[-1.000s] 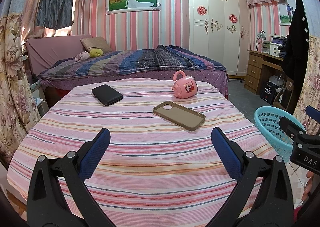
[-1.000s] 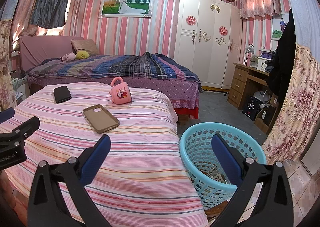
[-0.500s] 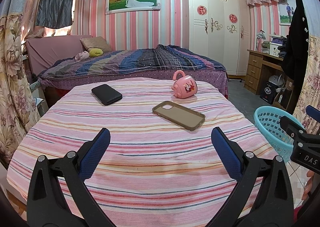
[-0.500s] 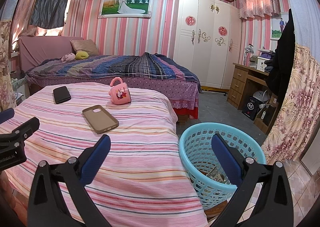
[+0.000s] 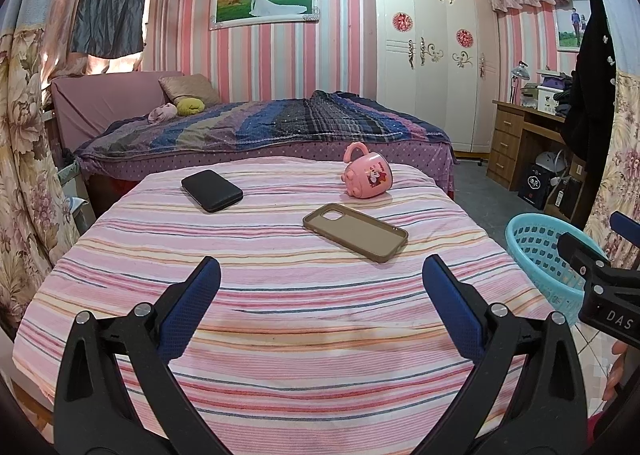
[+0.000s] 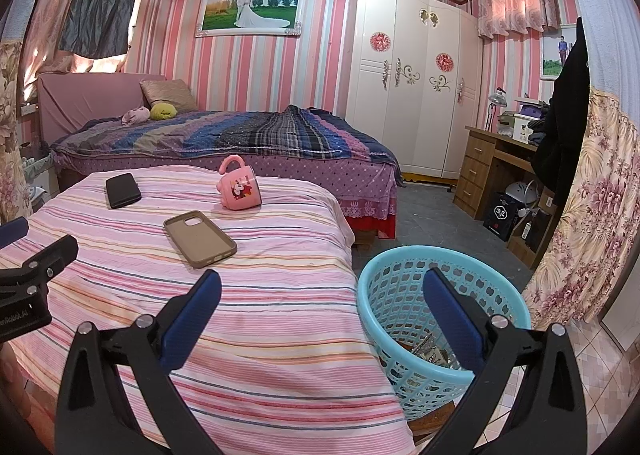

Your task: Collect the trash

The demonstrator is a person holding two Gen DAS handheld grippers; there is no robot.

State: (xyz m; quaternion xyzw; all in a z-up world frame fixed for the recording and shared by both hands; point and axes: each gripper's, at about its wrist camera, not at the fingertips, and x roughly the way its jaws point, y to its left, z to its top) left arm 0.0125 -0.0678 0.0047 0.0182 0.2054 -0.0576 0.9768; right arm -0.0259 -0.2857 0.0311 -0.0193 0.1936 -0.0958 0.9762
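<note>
A light blue mesh basket (image 6: 404, 287) stands on the floor by the table's right side, with some scraps of trash (image 6: 434, 353) at its bottom. It also shows in the left wrist view (image 5: 540, 251). My left gripper (image 5: 320, 295) is open and empty above the near part of the striped tablecloth (image 5: 280, 255). My right gripper (image 6: 320, 299) is open and empty, over the table's right edge and the basket. No loose trash shows on the cloth.
On the cloth lie a tan phone case (image 5: 355, 231), a black phone-like slab (image 5: 212, 190) and a pink mug on its side (image 5: 368, 176). A bed (image 5: 260, 127) is behind; a wardrobe (image 6: 412, 87) and desk (image 6: 492, 171) stand at right.
Almost nothing has moved. The right wrist view has shifted very slightly; both grippers stay open and empty.
</note>
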